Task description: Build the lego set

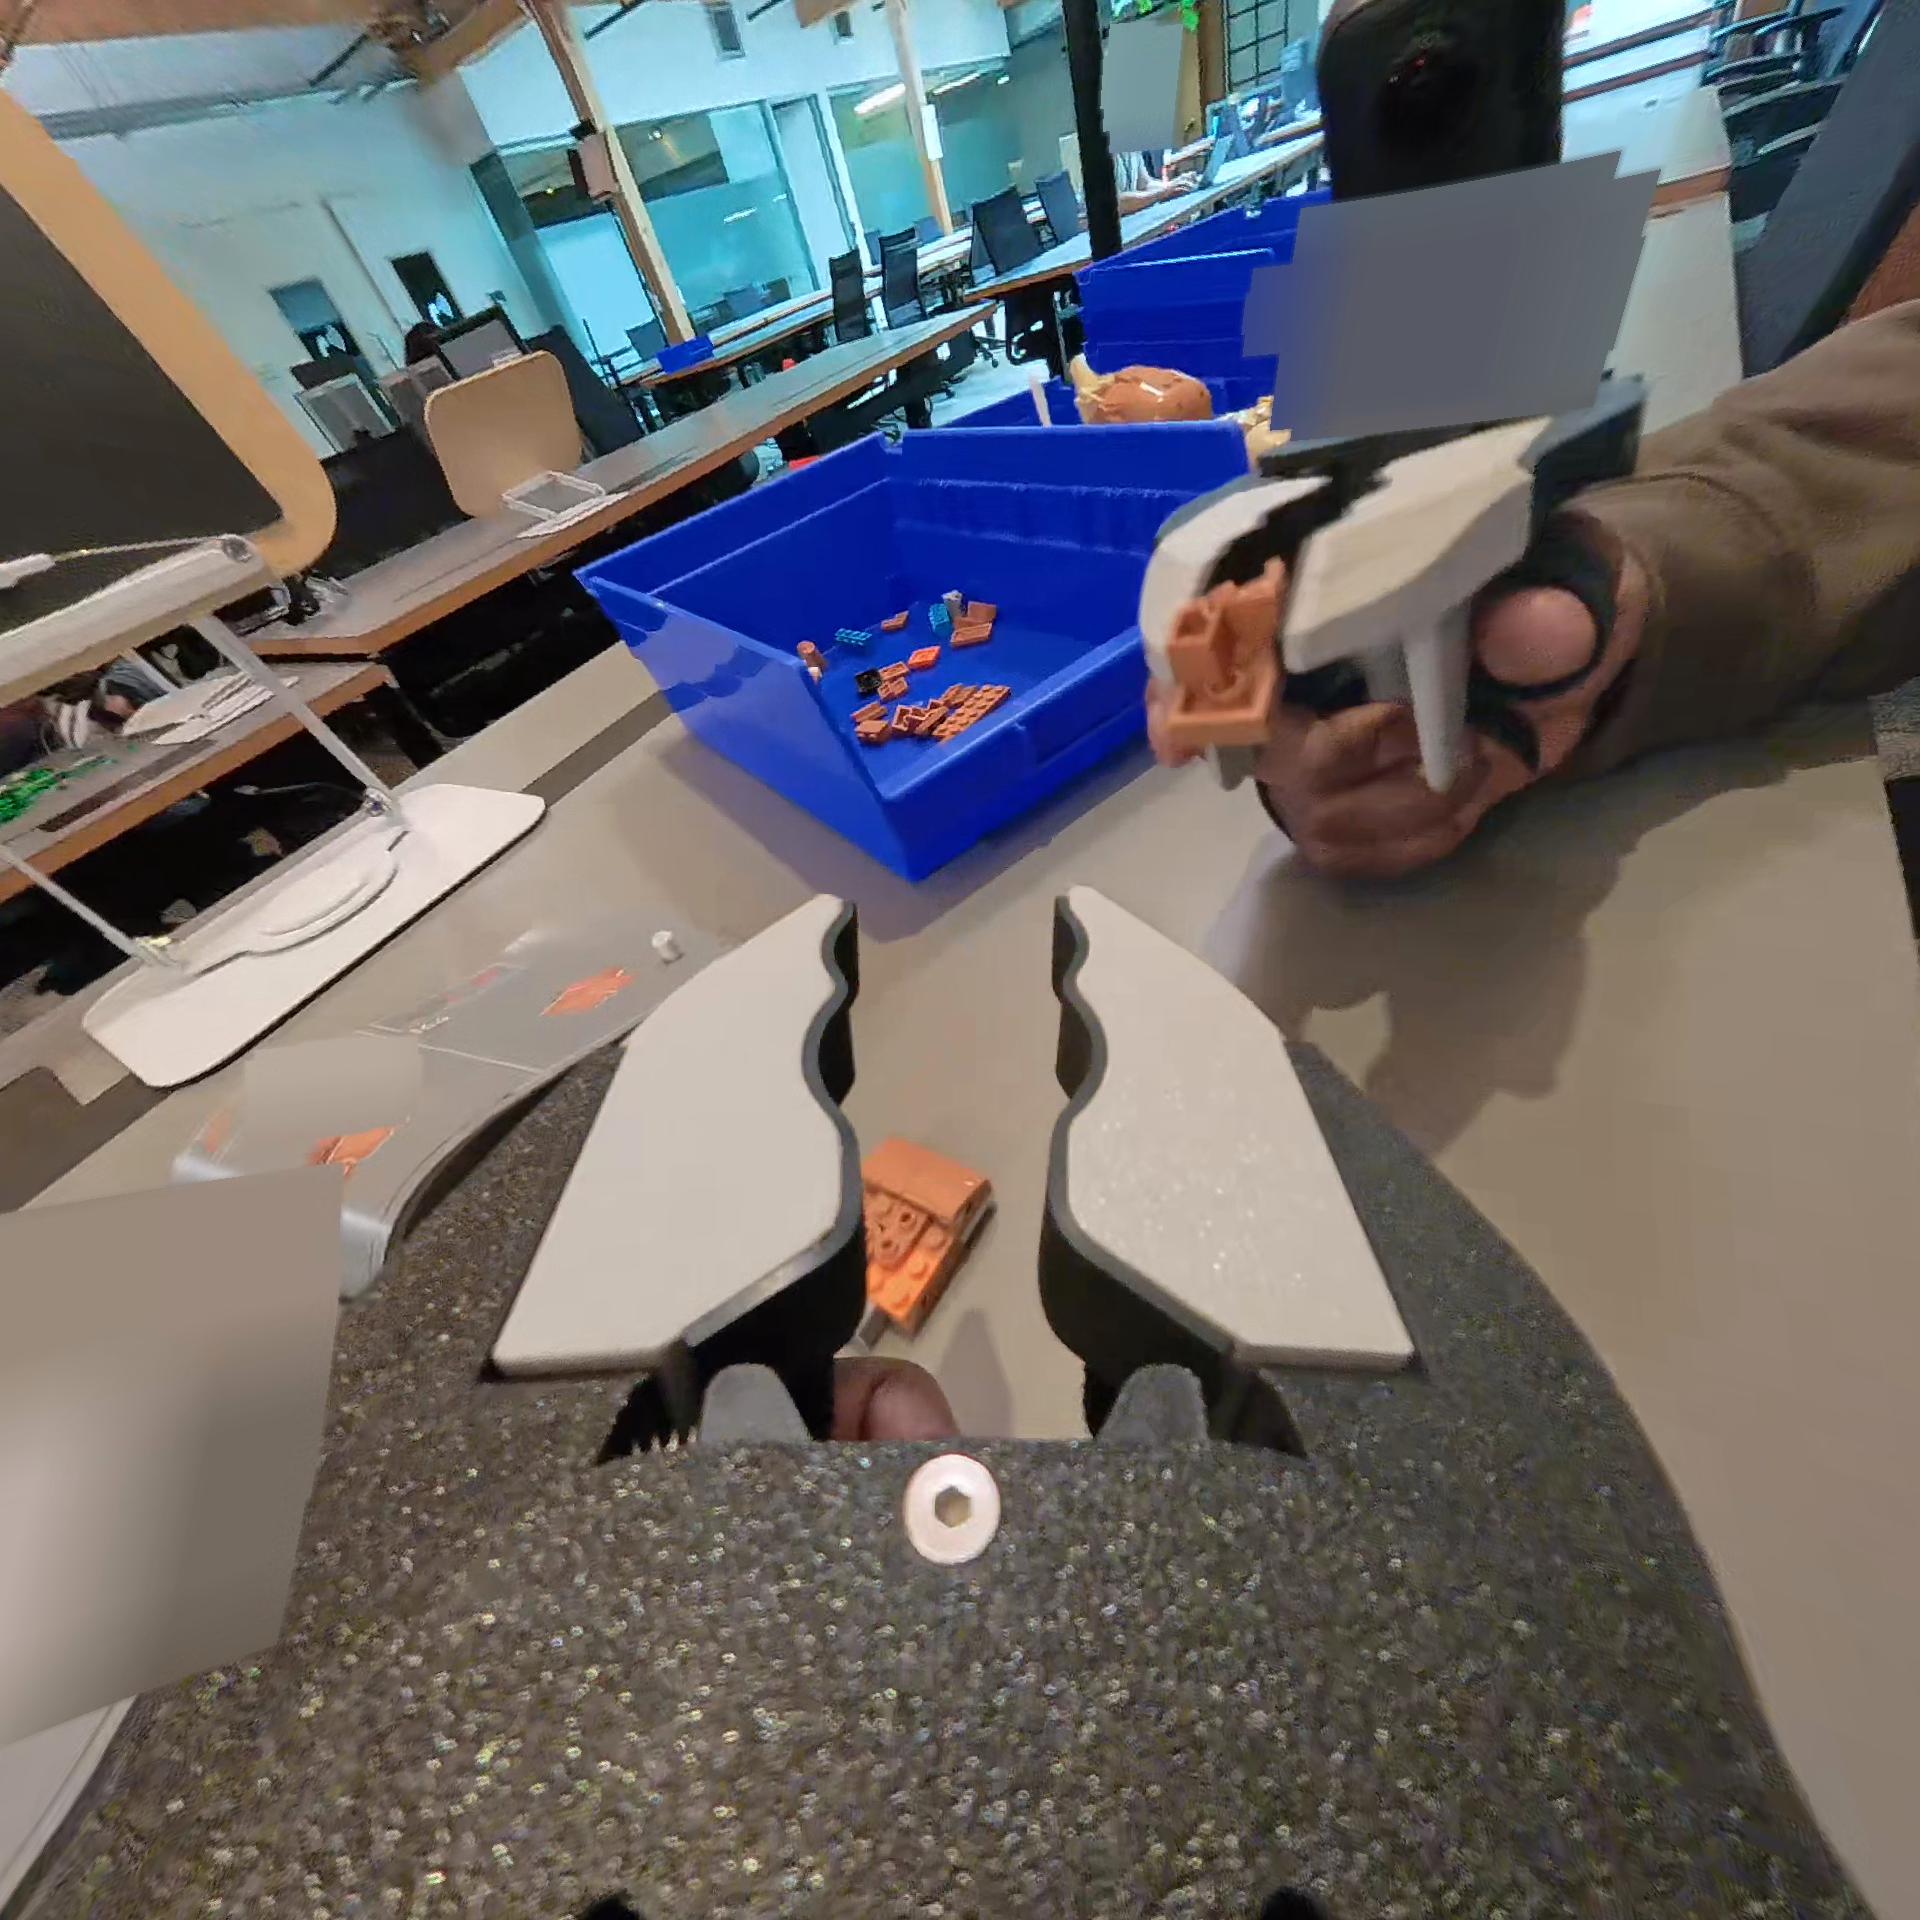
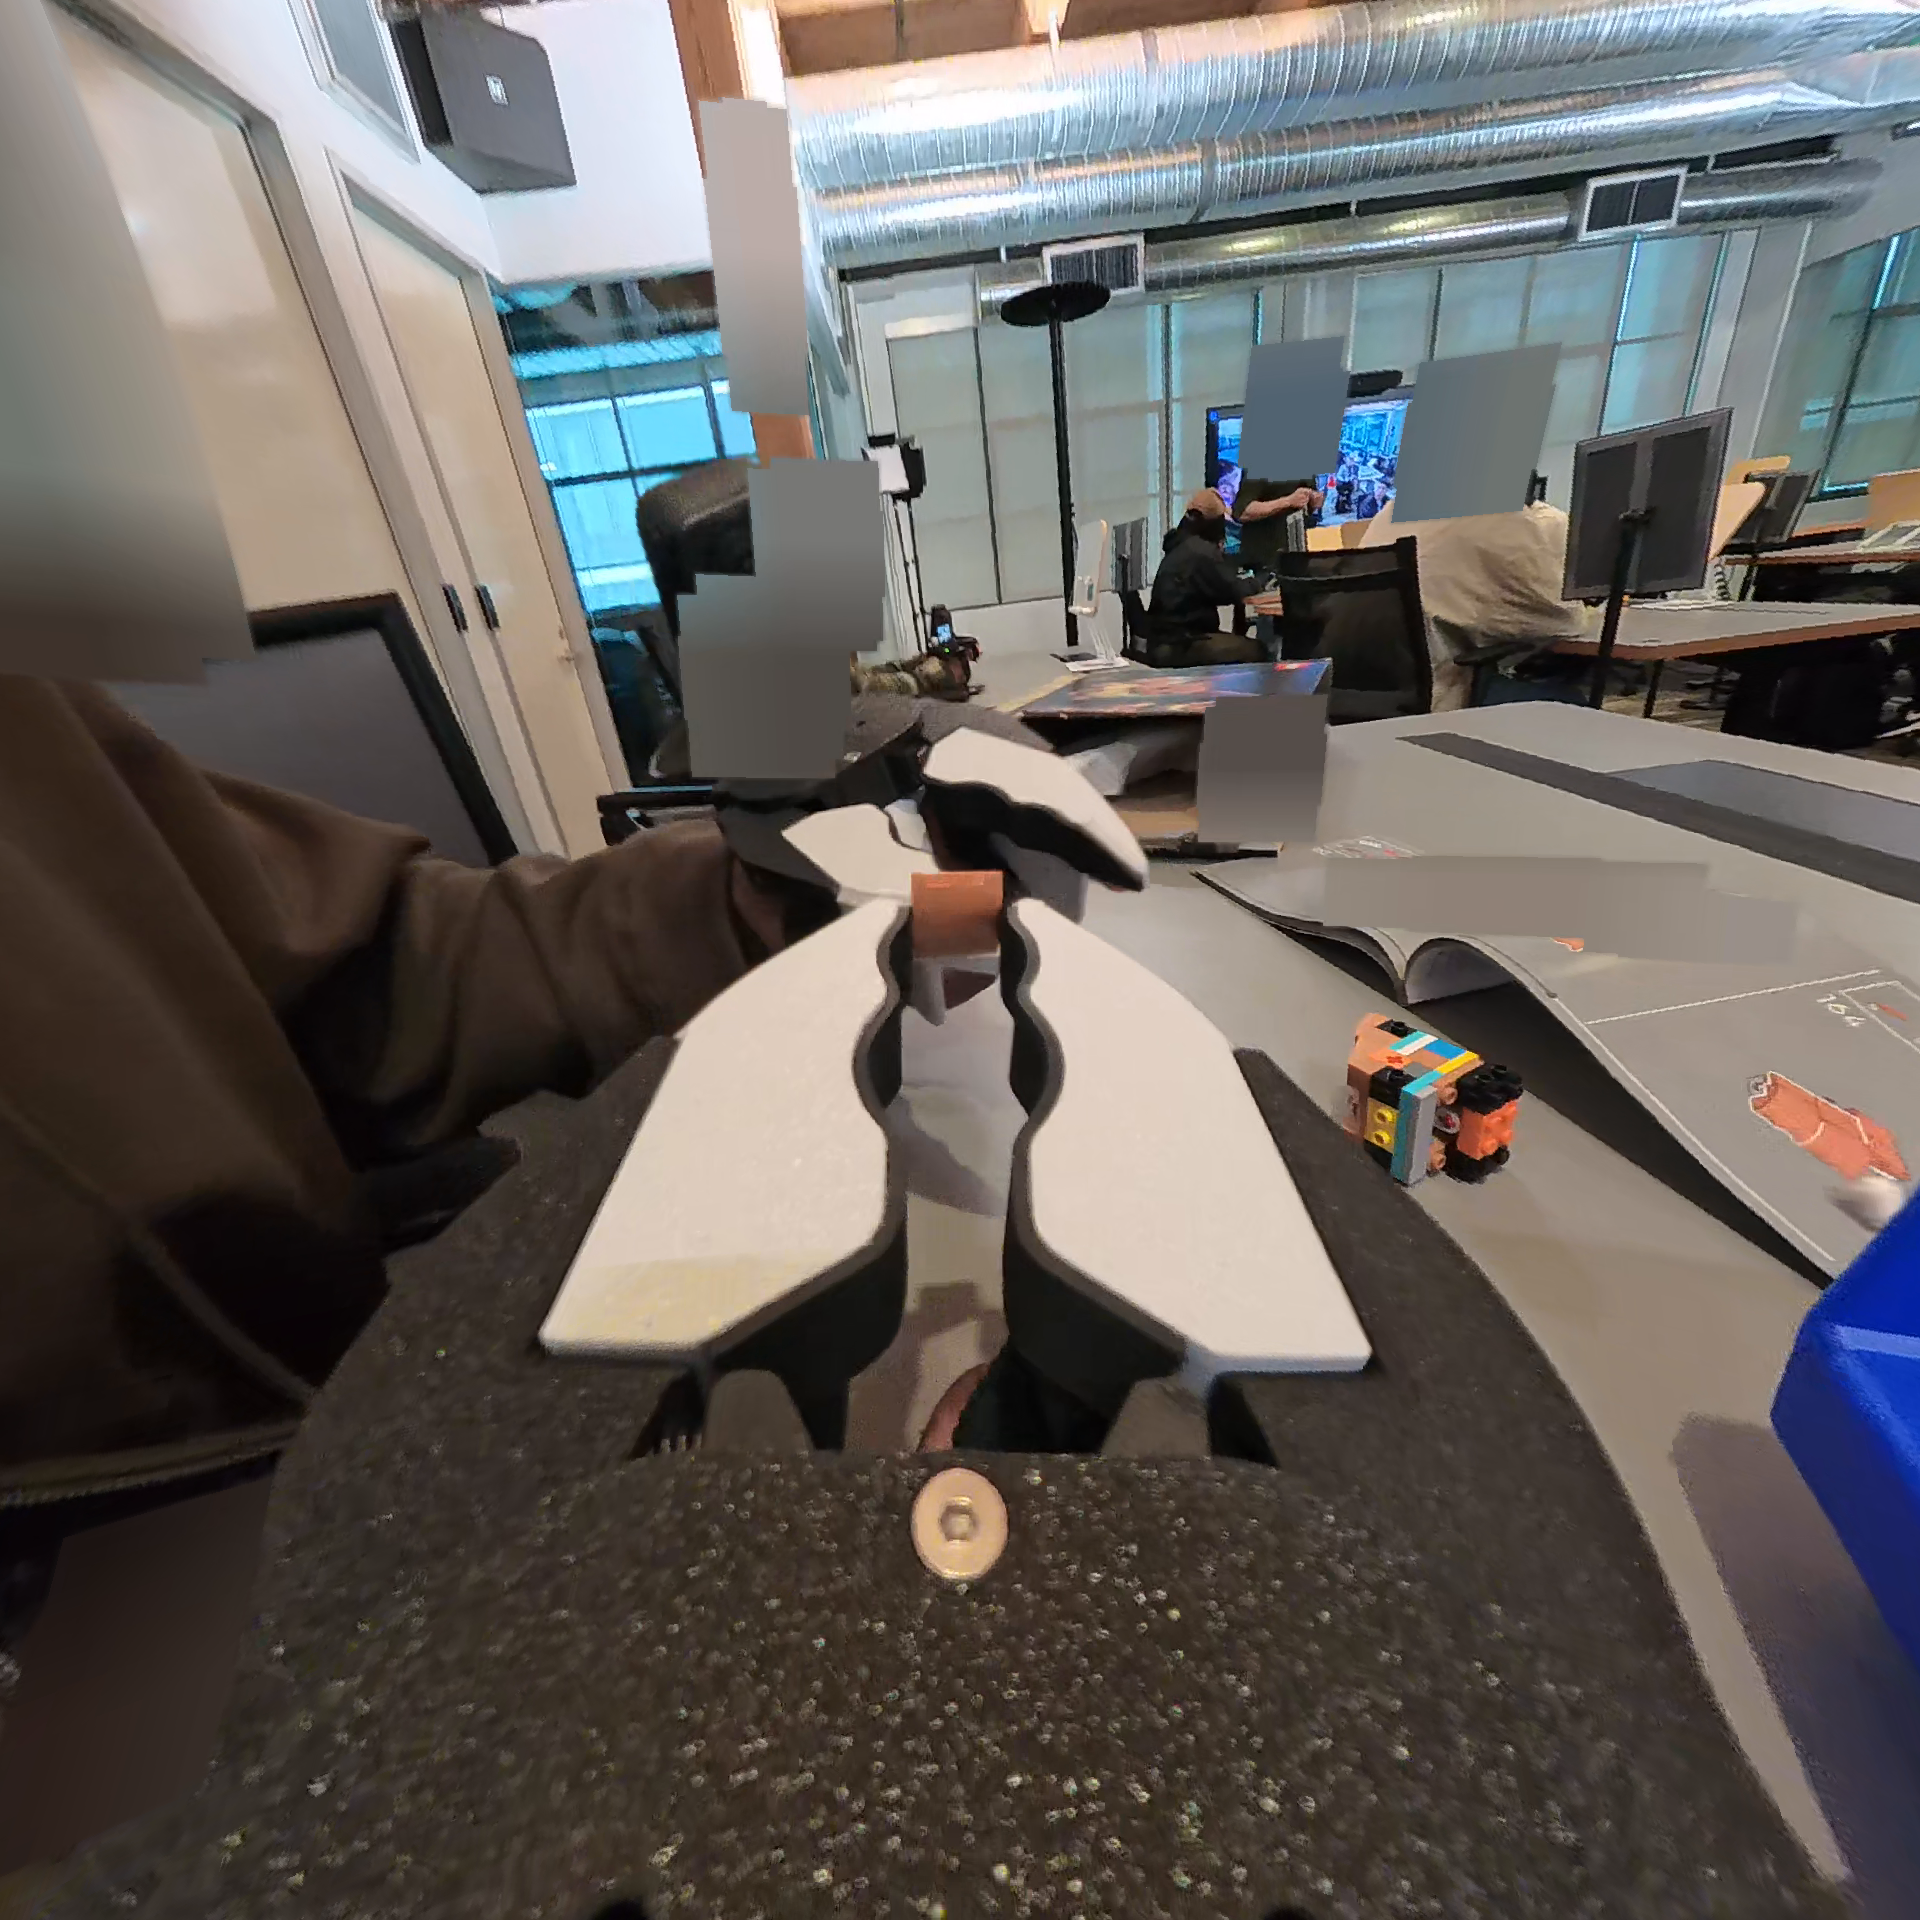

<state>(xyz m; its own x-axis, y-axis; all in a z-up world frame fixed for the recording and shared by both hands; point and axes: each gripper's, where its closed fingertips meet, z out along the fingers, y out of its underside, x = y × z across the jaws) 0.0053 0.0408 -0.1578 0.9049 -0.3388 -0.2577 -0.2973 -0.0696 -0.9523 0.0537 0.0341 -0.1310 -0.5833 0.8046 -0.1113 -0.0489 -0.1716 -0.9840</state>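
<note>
- Nearest the blue bin [image 1: 1049, 790], our left gripper [image 1: 956, 997] hovers with fingers released over an orange sub-assembly [image 1: 920, 1236] lying on the desk [image 1: 1558, 1091].
- Beside the bin, our right gripper [image 2: 951, 925] has its fingers clenched on a small orange piece [image 2: 956, 914], lifted off the desk.
- We judge a joining step: next, grasp the sub-assembly and align the studs.
- Only the left view shows loose bricks [image 1: 935, 696] inside the bin; only the right shows a multicoloured block [image 2: 1434, 1101] and open instruction booklet [image 2: 1662, 1039].

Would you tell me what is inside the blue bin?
The blue bin holds loose Lego pieces, mostly orange, a few blue and black. Its near wall hides the front floor.
</note>
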